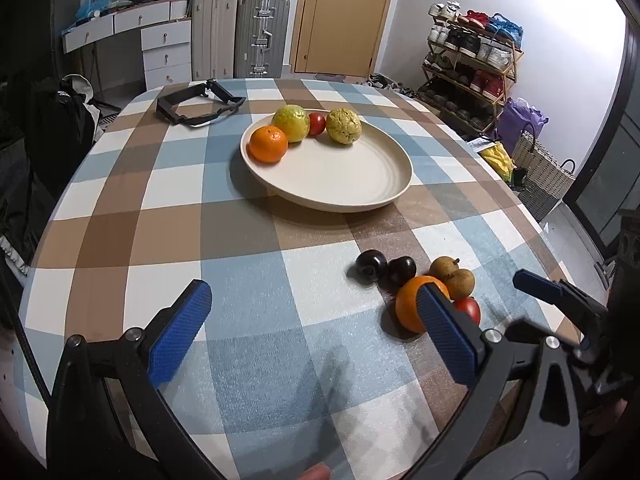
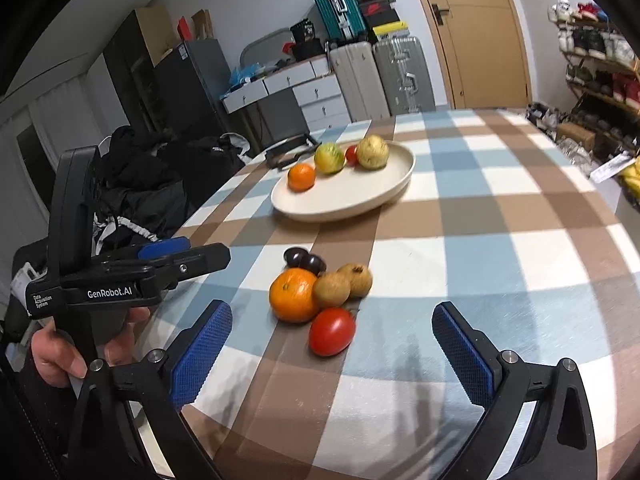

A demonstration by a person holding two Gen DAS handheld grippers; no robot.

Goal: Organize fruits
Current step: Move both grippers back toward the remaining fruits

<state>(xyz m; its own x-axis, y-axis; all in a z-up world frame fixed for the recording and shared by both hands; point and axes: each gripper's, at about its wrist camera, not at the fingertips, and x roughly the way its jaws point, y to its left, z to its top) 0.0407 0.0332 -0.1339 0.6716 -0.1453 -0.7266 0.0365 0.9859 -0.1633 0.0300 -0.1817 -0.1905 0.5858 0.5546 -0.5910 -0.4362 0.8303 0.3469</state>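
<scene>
A cream plate [image 1: 360, 184] [image 2: 372, 200] holds an orange [image 1: 267, 145], two yellow-green fruits [image 1: 291, 122] [image 1: 343, 126] and a small tomato [image 1: 317, 123]. On the checked cloth nearer me lie two dark plums [image 1: 371, 266] [image 2: 310, 264], two brown fruits [image 1: 460, 283] [image 2: 331, 290], an orange [image 1: 408, 304] [image 2: 293, 294] and a red tomato [image 1: 469, 309] [image 2: 331, 331]. My left gripper [image 1: 316, 320] is open and empty, left of this pile. My right gripper [image 2: 332, 344] is open, its fingers on either side of the tomato, a little short of it.
A black strap-like object [image 1: 196, 104] lies at the table's far left. The left gripper's body and hand show in the right wrist view [image 2: 120, 280]. Suitcases, drawers, a door and a shoe rack [image 1: 472, 64] stand beyond the table. Bags sit at the right edge.
</scene>
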